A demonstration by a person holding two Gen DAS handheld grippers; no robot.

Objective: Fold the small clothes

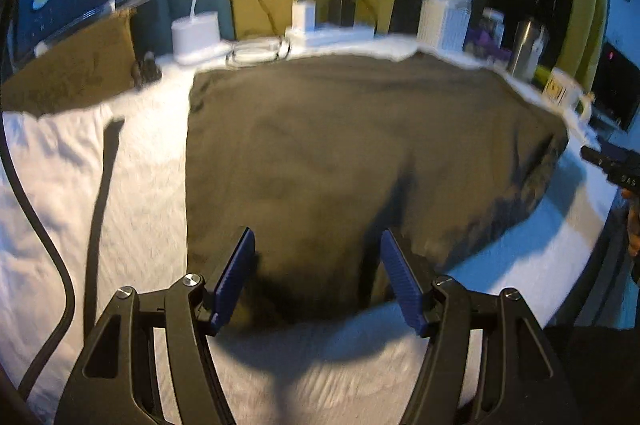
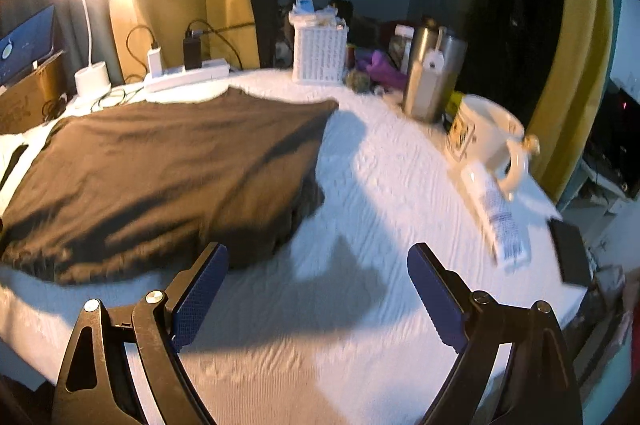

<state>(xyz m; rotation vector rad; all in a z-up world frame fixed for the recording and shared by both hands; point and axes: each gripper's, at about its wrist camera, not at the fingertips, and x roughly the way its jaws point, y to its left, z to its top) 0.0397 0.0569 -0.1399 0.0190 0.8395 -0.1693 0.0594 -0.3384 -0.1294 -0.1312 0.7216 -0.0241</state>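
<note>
A dark brown folded garment [image 1: 352,153] lies flat on the white cloth-covered table [image 1: 132,225]. It also shows in the right wrist view [image 2: 172,169], left of centre. My left gripper [image 1: 318,241] is open and empty, hovering over the garment's near edge. My right gripper [image 2: 318,257] is open and empty, above bare white cloth just right of the garment's near right corner. The right gripper's tip [image 1: 612,165] shows at the right edge of the left wrist view.
Along the back stand a white lamp base [image 1: 196,35], a power strip with chargers [image 2: 184,75], a white basket [image 2: 320,53], a steel bottle [image 2: 428,85] and a mug [image 2: 492,137]. A tube [image 2: 500,213] and a dark phone [image 2: 570,253] lie near the right edge. A black cable [image 1: 36,217] hangs at left.
</note>
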